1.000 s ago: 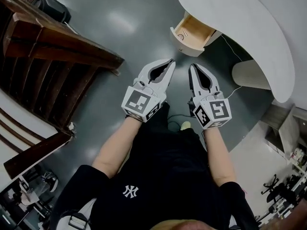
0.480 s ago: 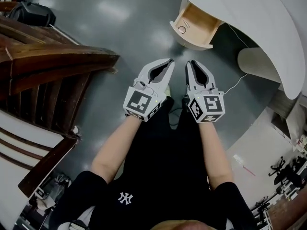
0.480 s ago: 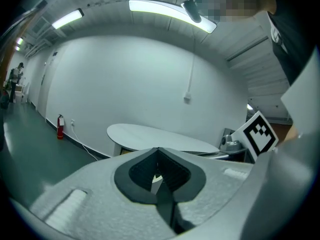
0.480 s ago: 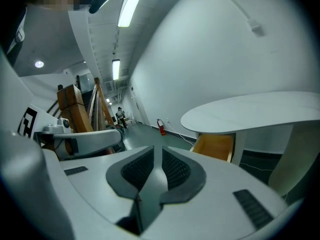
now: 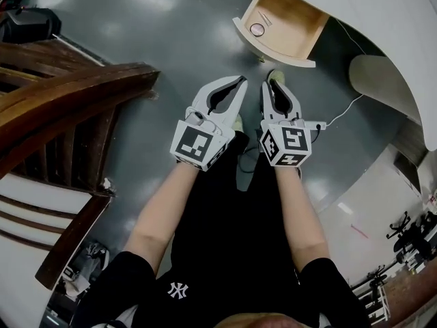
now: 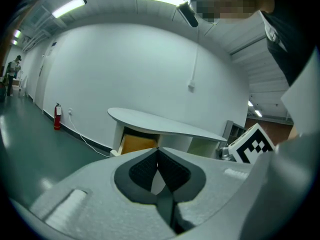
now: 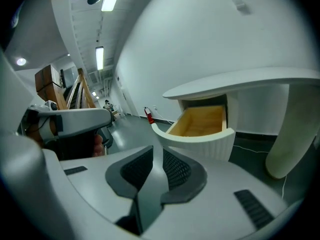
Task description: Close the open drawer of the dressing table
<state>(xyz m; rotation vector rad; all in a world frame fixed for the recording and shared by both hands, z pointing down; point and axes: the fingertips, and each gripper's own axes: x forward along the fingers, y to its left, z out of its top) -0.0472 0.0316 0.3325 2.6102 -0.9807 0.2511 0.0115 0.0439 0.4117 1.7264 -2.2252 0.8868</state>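
Observation:
The dressing table's drawer [image 5: 281, 24] stands pulled out, with a pale wood inside and a white ribbed front [image 5: 273, 52]. A small round thing [image 5: 257, 29] lies in it. The white table top [image 5: 369, 19] curves over it. Both grippers are side by side in front of the drawer, short of it. My left gripper [image 5: 241, 82] is shut with its tips touching and holds nothing. My right gripper [image 5: 272, 85] has just been opening, and a narrow gap with nothing in it shows between its pads. The right gripper view has the drawer [image 7: 200, 123] straight ahead beyond the right gripper [image 7: 156, 154].
A dark wooden stair rail [image 5: 61, 101] fills the left side. A white rounded table support [image 5: 382, 77] stands right of the drawer, with a white cable [image 5: 341, 111] on the grey floor. A black bag [image 5: 27, 24] sits far left. A fire extinguisher [image 6: 57, 116] stands by the wall.
The drawer has grown larger and shows more of its inside. Both grippers have sunk lower, still side by side. The right gripper's jaws have parted slightly.

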